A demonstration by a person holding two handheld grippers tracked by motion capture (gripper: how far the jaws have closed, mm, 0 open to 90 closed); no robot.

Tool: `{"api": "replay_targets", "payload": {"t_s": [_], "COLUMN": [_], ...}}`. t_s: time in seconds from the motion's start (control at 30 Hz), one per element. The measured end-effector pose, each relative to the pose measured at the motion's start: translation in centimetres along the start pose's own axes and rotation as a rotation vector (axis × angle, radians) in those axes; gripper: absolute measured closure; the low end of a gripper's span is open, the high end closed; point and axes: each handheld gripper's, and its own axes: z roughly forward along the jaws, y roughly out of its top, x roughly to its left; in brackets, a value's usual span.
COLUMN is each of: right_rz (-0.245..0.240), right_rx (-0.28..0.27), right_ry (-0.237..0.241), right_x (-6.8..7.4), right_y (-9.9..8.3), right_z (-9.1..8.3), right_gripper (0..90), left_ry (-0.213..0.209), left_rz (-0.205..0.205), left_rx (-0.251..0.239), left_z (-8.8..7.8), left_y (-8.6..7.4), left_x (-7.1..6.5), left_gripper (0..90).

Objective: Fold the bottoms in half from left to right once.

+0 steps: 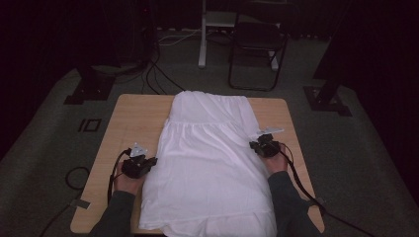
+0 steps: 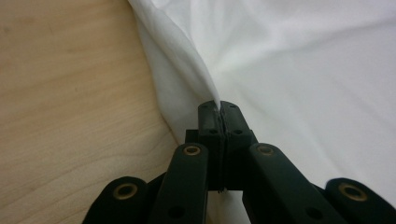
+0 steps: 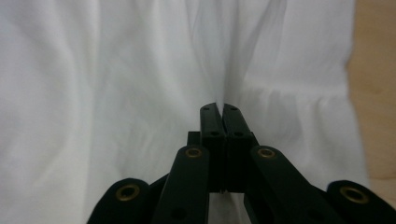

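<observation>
The person's dark sleeves enter at 6 o'clock in the high view, one on either side of the white garment (image 1: 210, 163). The surface (image 1: 136, 118) is a pale wooden board with rounded corners and a fine, straight grain, resting over grey carpet.

On it lies the garment, a thin, soft white cloth, roughly a long rectangle that widens toward the person. Its long axis runs from 12 to 6 o'clock: the narrower end points to 12, the wide hem lies at 6 at the near edge of the surface. A gathered seam crosses it from 9 to 3 o'clock in its far half, with small puckers below it. The cloth is mostly flat, with shallow folds.

The left tool (image 1: 150, 161) sits at the garment's 9 o'clock edge, black, with brass-coloured rivets on its arms. In the left gripper view its jaws are pressed together on a raised fold of the garment's edge (image 2: 205, 79), which rises into a sharp ridge from the tips.

The right tool (image 1: 253, 144) sits at the 3 o'clock edge, just below the gathered seam. In the right gripper view its jaws are likewise closed on a pinch of the cloth (image 3: 233, 79), from which a crease runs up toward 12 o'clock.
</observation>
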Motion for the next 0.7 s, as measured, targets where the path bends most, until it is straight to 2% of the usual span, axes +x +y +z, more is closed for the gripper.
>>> {"api": "replay_targets", "payload": {"t_s": [0.03, 0.1, 0.17, 0.23, 0.27, 0.3, 0.33, 0.37, 0.4, 0.47, 0.57, 0.6, 0.7], "right_rz": [-0.007, -0.04, -0.03, 0.006, 0.03, 0.04, 0.046, 0.059, 0.074, 0.091, 0.115, 0.119, 0.111], "right_rx": [-0.016, -0.081, -0.171, -0.277, -0.31, -0.313, -0.289, -0.273, -0.225, -0.158, -0.096, -0.079, -0.022], "right_ry": [-0.005, -0.044, -0.058, -0.1, -0.104, -0.119, -0.154, -0.159, -0.163, -0.16, -0.149, -0.144, -0.152], "right_x": [0.2, 0.6, 0.7, 0.3, 0.0, -0.3, -0.8, -1.2, -1.7, -2.4, -3.1, -3.2, -3.3], "right_y": [0.1, 0.4, 0.4, -0.2, -0.8, -1.3, -2.2, -2.9, -3.9, -5.5, -6.9, -7.1, -7.3], "right_z": [-0.5, -2.9, -5.4, -8.9, -10.2, -10.9, -11.4, -11.4, -10.9, -9.5, -7.2, -6.5, -5.0], "right_gripper": [89.3, 89.4, 89.4, 89.4, 89.4, 89.4, 89.4, 89.4, 89.3, 89.1, 88.9, 88.7, 88.5], "left_ry": [-0.004, -0.012, -0.034, -0.069, -0.074, -0.085, -0.092, -0.1, -0.102, -0.102, -0.091, -0.076, -0.036], "left_rz": [0.002, 0.009, 0.019, 0.022, 0.026, 0.027, 0.029, 0.017, 0.013, -0.012, -0.025, -0.025, -0.028], "left_rx": [-0.02, -0.059, -0.086, -0.094, -0.089, -0.079, -0.07, -0.059, -0.055, -0.059, -0.043, -0.023, 0.038], "left_z": [-0.6, -1.8, -2.9, -3.5, -3.6, -3.6, -3.5, -3.2, -2.9, -2.4, -1.0, -0.3, 2.1], "left_y": [0.0, -0.1, -0.4, -0.9, -1.1, -1.4, -1.5, -1.7, -1.7, -1.6, -0.6, -0.3, 0.3], "left_x": [-0.3, -0.9, -1.4, -2.0, -2.2, -2.4, -2.4, -2.4, -2.2, -2.0, -1.8, -1.8, -1.7], "left_gripper": [89.4, 89.6, 89.5, 89.3, 88.9, 87.8, 81.3, 73.2, 64.2, 55.3, 48.5, 45.6, 45.2]}}
